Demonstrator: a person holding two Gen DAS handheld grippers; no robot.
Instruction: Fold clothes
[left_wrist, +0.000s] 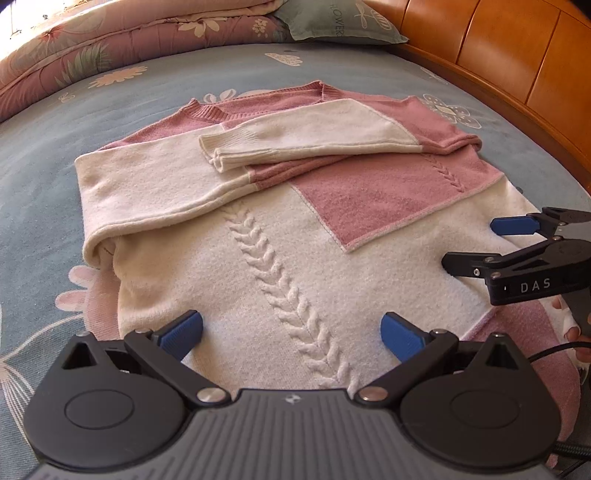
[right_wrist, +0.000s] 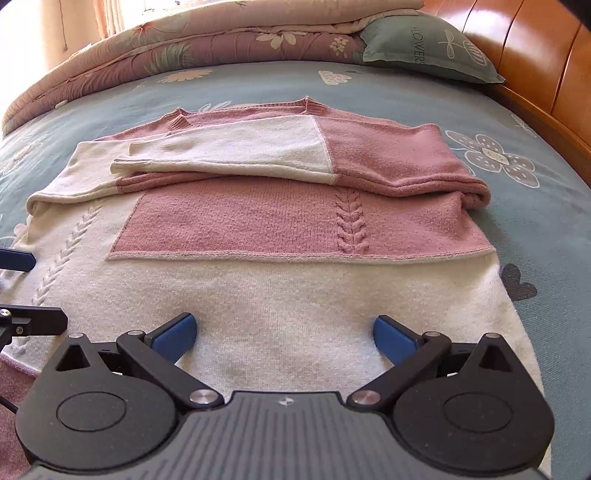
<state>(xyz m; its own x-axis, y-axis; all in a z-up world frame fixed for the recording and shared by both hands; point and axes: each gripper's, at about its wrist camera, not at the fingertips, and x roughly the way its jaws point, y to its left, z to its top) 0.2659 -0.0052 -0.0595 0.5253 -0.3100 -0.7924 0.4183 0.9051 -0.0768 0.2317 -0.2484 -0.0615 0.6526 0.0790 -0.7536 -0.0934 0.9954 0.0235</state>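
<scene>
On the bed (left_wrist: 110, 92) a sweater (left_wrist: 295, 229) lies under both spread-fingered grippers; only the left view shows a hand (left_wrist: 576, 332).

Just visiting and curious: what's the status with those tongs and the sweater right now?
Left tongs open, right tongs open, both low over the hem end. Pink-and-cream sweater flat on bed, both sleeves folded across chest. Nothing in the way.

My pink-and-cream cable-knit sweater (right_wrist: 258, 229) lies flat on the bed before me, both sleeves folded across its chest.
</scene>
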